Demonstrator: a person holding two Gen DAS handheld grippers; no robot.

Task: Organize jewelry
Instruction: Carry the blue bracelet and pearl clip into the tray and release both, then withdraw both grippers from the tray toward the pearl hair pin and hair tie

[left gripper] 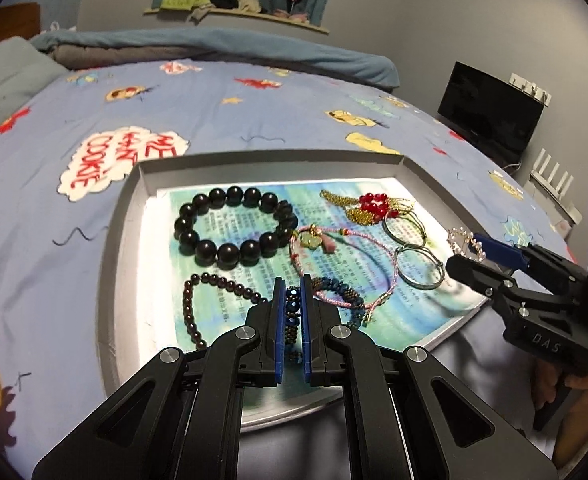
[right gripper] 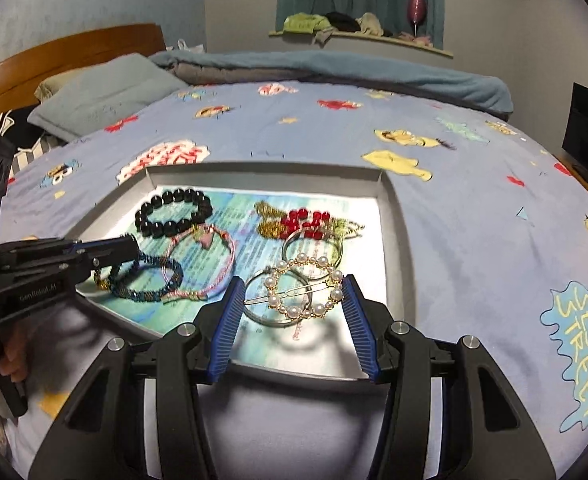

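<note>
A grey tray [left gripper: 130, 216] lined with printed paper lies on the bed and holds jewelry. My left gripper [left gripper: 293, 286] is shut on a blue beaded bracelet [left gripper: 335, 290], low over the tray's near side. A big black bead bracelet [left gripper: 234, 226], a dark red bead bracelet [left gripper: 202, 284], a pink cord bracelet [left gripper: 333, 248], red-and-gold earrings [left gripper: 369, 204] and two metal rings [left gripper: 417, 268] lie in the tray. My right gripper [right gripper: 290, 280] holds a round pearl hair clip [right gripper: 305, 290] between its wide-set fingers, just above the tray [right gripper: 393, 216]; it also shows in the left wrist view [left gripper: 465, 244].
The bed has a blue cartoon-print sheet [left gripper: 254, 120], a pillow [right gripper: 106, 92] and a rolled blanket [left gripper: 214, 44] at the far side. A wooden headboard [right gripper: 66, 56] is at the left. A dark monitor [left gripper: 489, 112] stands at the right. A shelf [right gripper: 361, 36] with clutter hangs on the wall.
</note>
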